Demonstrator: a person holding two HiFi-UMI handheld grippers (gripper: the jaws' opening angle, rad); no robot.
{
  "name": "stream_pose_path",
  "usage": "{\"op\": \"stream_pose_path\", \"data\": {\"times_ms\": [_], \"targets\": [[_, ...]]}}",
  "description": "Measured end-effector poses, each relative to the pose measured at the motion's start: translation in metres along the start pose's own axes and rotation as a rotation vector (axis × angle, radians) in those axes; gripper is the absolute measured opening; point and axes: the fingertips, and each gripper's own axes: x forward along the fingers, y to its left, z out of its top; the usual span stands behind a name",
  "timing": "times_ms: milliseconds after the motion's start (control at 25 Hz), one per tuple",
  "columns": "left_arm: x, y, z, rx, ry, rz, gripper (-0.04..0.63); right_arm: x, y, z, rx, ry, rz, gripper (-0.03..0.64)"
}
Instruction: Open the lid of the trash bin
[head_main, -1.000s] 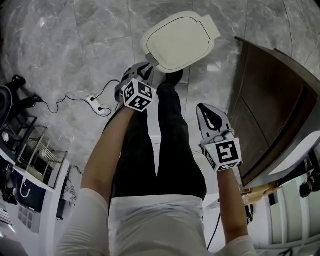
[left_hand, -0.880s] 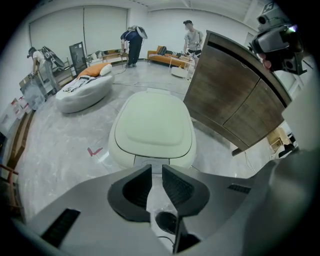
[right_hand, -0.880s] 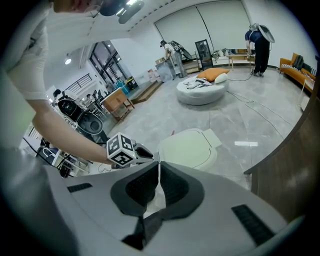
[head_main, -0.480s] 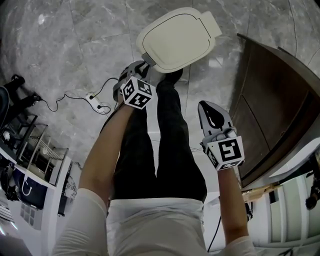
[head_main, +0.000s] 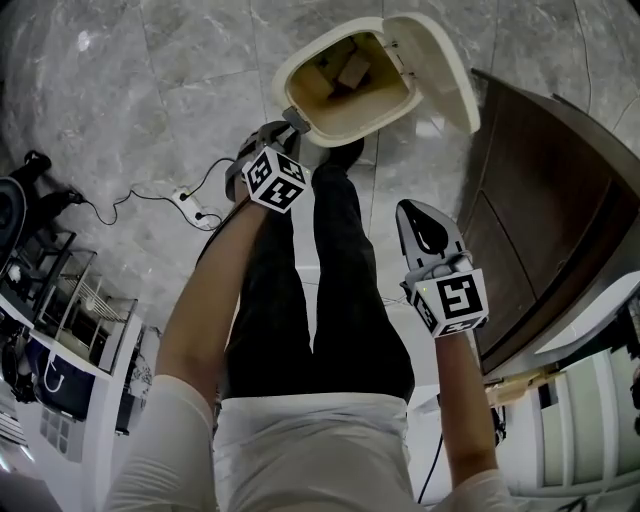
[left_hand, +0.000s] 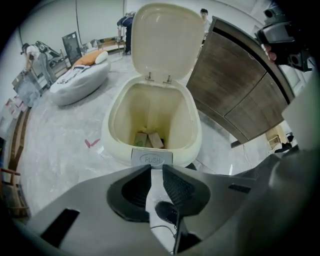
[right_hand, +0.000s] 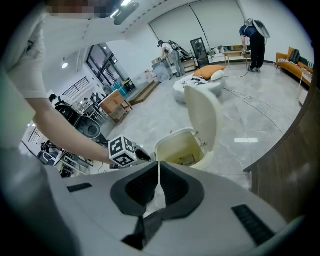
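The trash bin (head_main: 300, 85) at twelve o'clock in the head view is smooth cream plastic with a soft sheen, and its lid (head_main: 440, 65) is the same. Its push button (left_hand: 151, 158) is matt grey plastic. Inside lie scraps (left_hand: 149, 140) that look like brown cardboard. The floor (head_main: 170, 90) is polished grey marbled stone, glossy and smooth. The cabinet (head_main: 545, 200) at three o'clock is dark wood with a visible grain and a dull satin finish. Both the left gripper (left_hand: 156, 167) and the right gripper (right_hand: 159, 165) have matt pale grey plastic shells with black ribbed pads. The trousers (head_main: 330, 300) are dark matt cloth.
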Motion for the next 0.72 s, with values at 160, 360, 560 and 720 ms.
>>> {"op": "stream_pose_path", "data": {"times_ms": [160,360,560,720], "targets": [[-0.004,0.000,0.004,-0.001,0.016,-0.009,0.063,-0.014,0.001,0.009,-0.018,-0.007,-0.015,0.032],[-0.029,0.007,0.030,-0.024,-0.053,0.023,0.063,-0.032,0.003,0.027,-0.049,-0.036,-0.030,0.032],[-0.068,0.005,0.054,-0.037,-0.115,0.037,0.061,-0.053,0.014,0.041,-0.091,-0.058,-0.040,0.032],[-0.106,0.000,0.069,-0.039,-0.169,0.026,0.052,-0.069,0.024,0.051,-0.118,-0.074,-0.051,0.032]]}}
